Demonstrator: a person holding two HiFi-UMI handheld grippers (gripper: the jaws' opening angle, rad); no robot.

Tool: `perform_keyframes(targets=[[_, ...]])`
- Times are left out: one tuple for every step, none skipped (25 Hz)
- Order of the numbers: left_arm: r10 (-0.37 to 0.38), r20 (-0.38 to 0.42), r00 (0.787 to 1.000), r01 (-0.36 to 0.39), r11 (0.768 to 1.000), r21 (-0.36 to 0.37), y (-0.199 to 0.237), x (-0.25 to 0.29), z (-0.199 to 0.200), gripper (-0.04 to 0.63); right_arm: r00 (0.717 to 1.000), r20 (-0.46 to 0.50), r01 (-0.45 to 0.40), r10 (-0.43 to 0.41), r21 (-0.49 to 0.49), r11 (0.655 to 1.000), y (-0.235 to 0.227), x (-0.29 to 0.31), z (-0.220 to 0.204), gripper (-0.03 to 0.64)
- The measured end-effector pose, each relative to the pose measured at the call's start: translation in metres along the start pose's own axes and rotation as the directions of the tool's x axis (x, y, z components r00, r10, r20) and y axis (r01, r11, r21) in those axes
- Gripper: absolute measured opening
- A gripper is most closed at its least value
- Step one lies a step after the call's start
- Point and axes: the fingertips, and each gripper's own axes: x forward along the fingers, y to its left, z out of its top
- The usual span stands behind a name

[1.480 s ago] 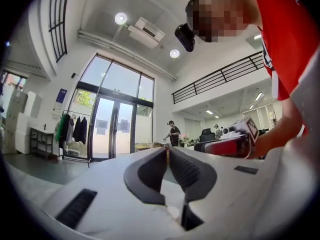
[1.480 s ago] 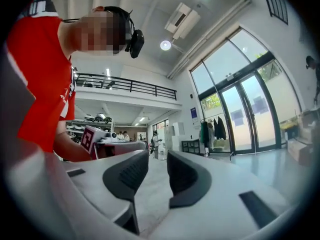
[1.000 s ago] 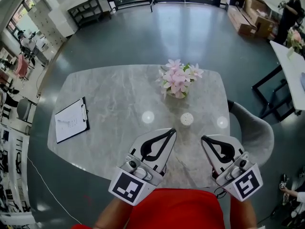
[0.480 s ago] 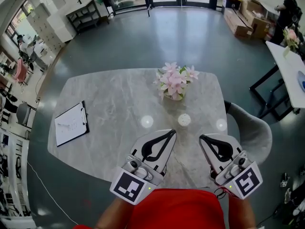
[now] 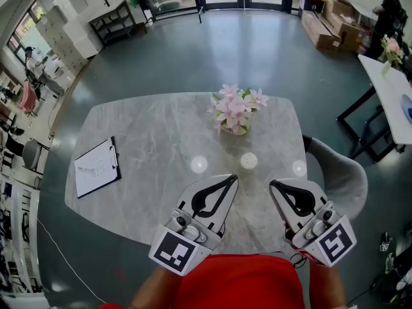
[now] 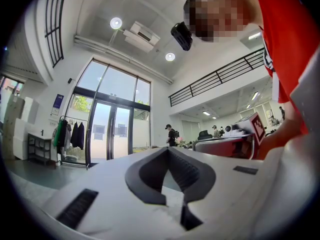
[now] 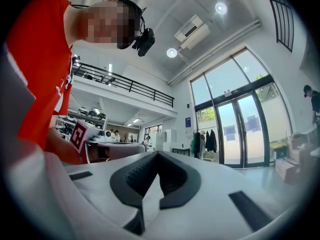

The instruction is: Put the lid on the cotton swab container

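A small round white cotton swab container stands on the grey marble table, just in front of a pot of pink flowers. I cannot pick out a separate lid. My left gripper hovers at the near table edge, below and left of the container, shut and empty. My right gripper is held beside it, below and right of the container, also shut with nothing in it. The left gripper view and the right gripper view point up at the ceiling and show closed jaws.
A clipboard with paper lies on the table's left side. A grey chair stands at the table's right edge. Two pale round spots on the tabletop look like lamp reflections. Another table is at the far right.
The head view has shifted slightly, so the table sits a little lower and to the left. Both grippers keep the same shut stance at the near edge.
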Motion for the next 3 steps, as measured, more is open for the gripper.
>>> perform_keyframes(targets=[[-0.001,0.001,1.000,0.001,1.000,0.000,-0.0002,0.0001,0.0002,0.008,1.000,-0.001,0.000,0.000,-0.002,1.000,-0.0001,-0.0002,-0.0003,0.017],[-0.001,0.002,1.000,0.001,1.000,-0.001,-0.0004,0.0003,0.0003,0.008,1.000,-0.002,-0.001,0.001,-0.003,1.000,-0.0002,-0.0004,-0.0006,0.017],[-0.001,0.002,1.000,0.001,1.000,-0.002,-0.0006,0.0004,0.0004,0.008,1.000,-0.003,-0.002,0.002,-0.004,1.000,-0.0003,-0.0005,-0.0009,0.017]])
